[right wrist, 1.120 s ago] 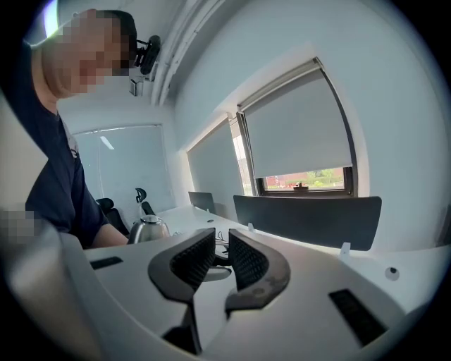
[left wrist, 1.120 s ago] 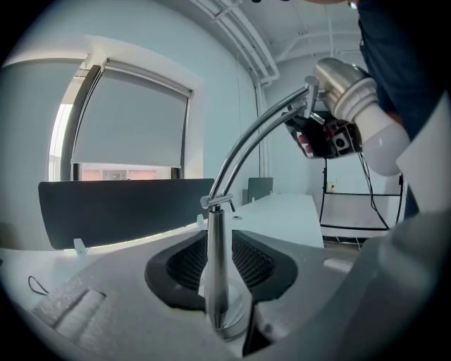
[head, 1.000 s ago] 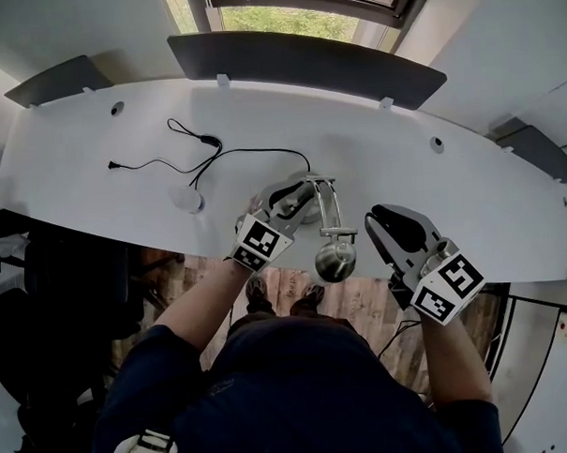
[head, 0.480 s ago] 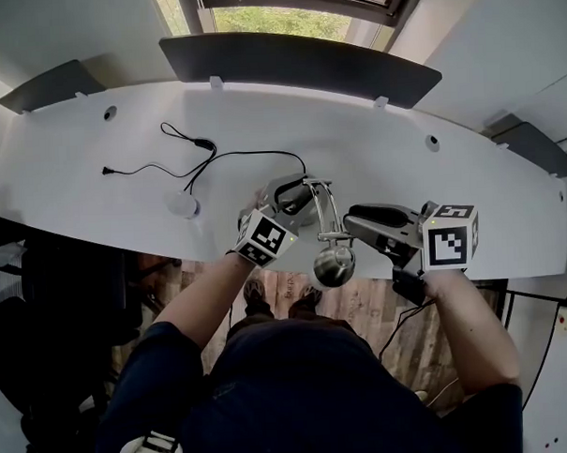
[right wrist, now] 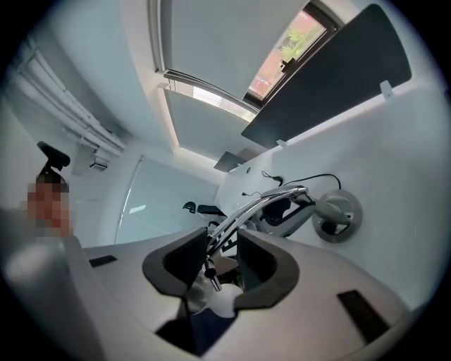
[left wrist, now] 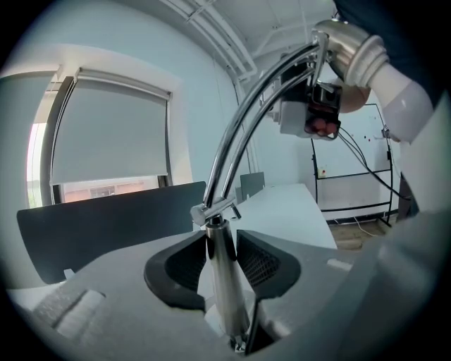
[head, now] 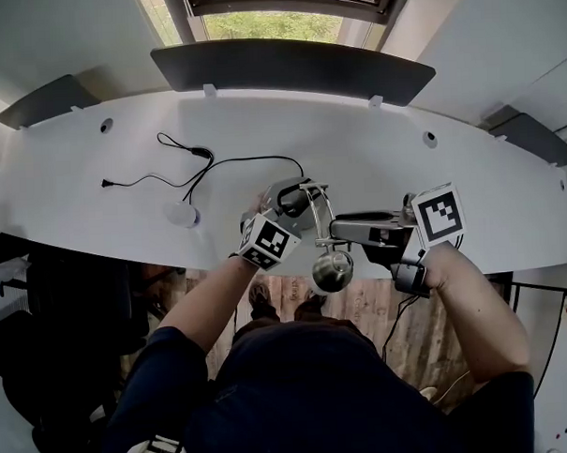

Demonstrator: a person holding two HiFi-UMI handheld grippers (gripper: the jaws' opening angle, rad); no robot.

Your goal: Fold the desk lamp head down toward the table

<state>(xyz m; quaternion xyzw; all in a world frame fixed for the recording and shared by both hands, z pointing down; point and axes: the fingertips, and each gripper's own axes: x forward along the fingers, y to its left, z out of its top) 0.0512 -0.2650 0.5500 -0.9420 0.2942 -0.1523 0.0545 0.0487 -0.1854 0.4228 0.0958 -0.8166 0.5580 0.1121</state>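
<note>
A chrome desk lamp stands near the front edge of the white desk. Its twin-rod arm curves toward me, and the round lamp head hangs past the desk edge. My left gripper is at the lamp's foot. Its open jaws straddle the upright chrome post without visibly pressing it. My right gripper reaches in from the right, just behind the head. Its jaws are opening with the arm's end joint loose between them. The round lamp base sits on the desk beyond.
A black cable loops over the desk left of the lamp, beside a small white round piece. A dark screen panel lines the desk's far edge under a window. Wooden floor lies under the lamp head.
My right gripper has rolled over and slid left from the desk's front edge onto the lamp arm behind the head. The left gripper has stayed at the post.
</note>
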